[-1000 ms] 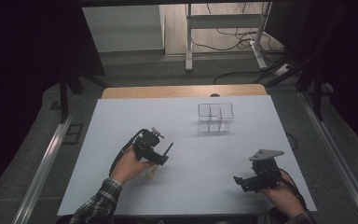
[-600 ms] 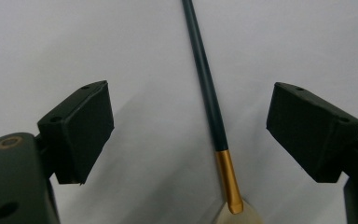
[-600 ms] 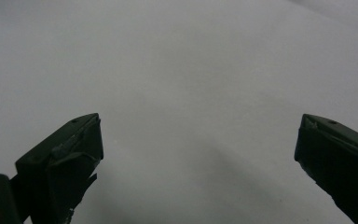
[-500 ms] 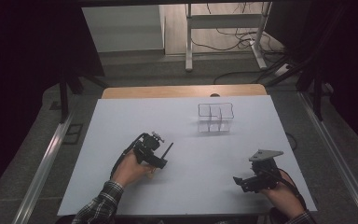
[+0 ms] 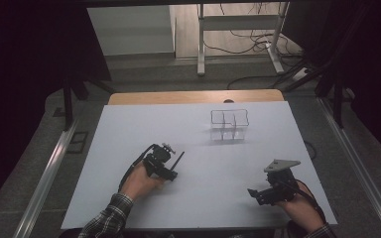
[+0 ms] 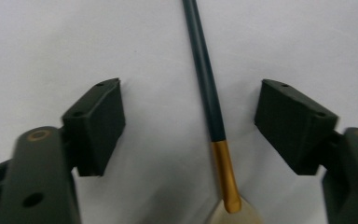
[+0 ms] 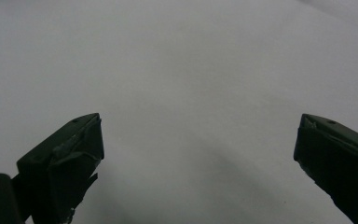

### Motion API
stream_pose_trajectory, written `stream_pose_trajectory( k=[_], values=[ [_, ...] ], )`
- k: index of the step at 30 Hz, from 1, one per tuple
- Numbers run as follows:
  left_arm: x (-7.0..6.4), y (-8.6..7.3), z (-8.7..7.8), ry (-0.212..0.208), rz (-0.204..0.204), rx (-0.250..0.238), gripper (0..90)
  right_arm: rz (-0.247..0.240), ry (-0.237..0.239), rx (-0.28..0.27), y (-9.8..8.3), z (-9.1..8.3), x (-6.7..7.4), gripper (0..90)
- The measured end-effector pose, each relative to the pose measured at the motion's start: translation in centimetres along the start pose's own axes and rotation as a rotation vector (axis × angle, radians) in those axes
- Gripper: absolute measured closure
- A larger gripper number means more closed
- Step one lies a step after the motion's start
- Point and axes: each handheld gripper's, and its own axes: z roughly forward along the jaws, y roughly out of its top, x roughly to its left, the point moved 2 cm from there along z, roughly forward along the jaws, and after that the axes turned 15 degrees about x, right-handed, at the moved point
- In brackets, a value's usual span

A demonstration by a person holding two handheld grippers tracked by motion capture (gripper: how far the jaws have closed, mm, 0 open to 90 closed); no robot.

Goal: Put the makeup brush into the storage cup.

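Two grippers work over a white table [image 5: 129, 129]. The left gripper [image 5: 171, 173] stands low over a paintbrush [image 6: 205, 70] that lies flat on the table, near the middle of its near half. In the left gripper view the brush runs between the two jaws: a dark handle reaching away, a gold metal band [image 6: 226, 175] and what seems to be a pale tuft of bristles at the bottom edge, though little of it shows. The jaws have just been closing, yet their pads stand clear of the brush on both sides, so nothing is gripped. The right gripper [image 5: 253, 193] sits well apart at the table's near right corner, jaws spread wide and empty over bare table. A clear divided box [image 5: 229, 124] stands farther back.
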Motion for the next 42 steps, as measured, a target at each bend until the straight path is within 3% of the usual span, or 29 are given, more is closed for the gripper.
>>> stream_pose_trajectory(
  k=[6,12,16,22,34,37,42],
  values=[
    [-0.2,-0.1,-0.4,-0.003,0.002,0.010,53.3,-0.012,0.002,0.003,0.0,0.0,0.1,1.9],
    [-0.3,-0.4,-0.5,-0.031,0.013,0.005,83.5,-0.012,0.005,0.008,0.0,0.1,0.2,2.0],
    [-0.1,-0.4,-0.5,-0.040,0.022,0.000,83.8,-0.016,0.005,0.009,0.0,0.1,0.2,2.1],
    [0.0,-0.5,-0.8,-0.023,0.068,-0.025,83.8,-0.018,0.008,0.007,0.0,0.0,0.2,2.1],
    [0.5,-1.3,-2.9,-0.081,0.110,-0.118,83.7,-0.019,0.017,0.002,0.0,0.0,0.1,1.8],
    [0.2,-1.5,-3.3,-0.100,0.124,-0.137,83.6,-0.019,0.020,-0.002,0.0,0.0,0.1,1.8],
    [-0.6,-1.7,-4.1,-0.093,0.164,-0.177,83.6,-0.020,0.023,-0.011,0.0,0.0,0.1,1.6]
  ],
)
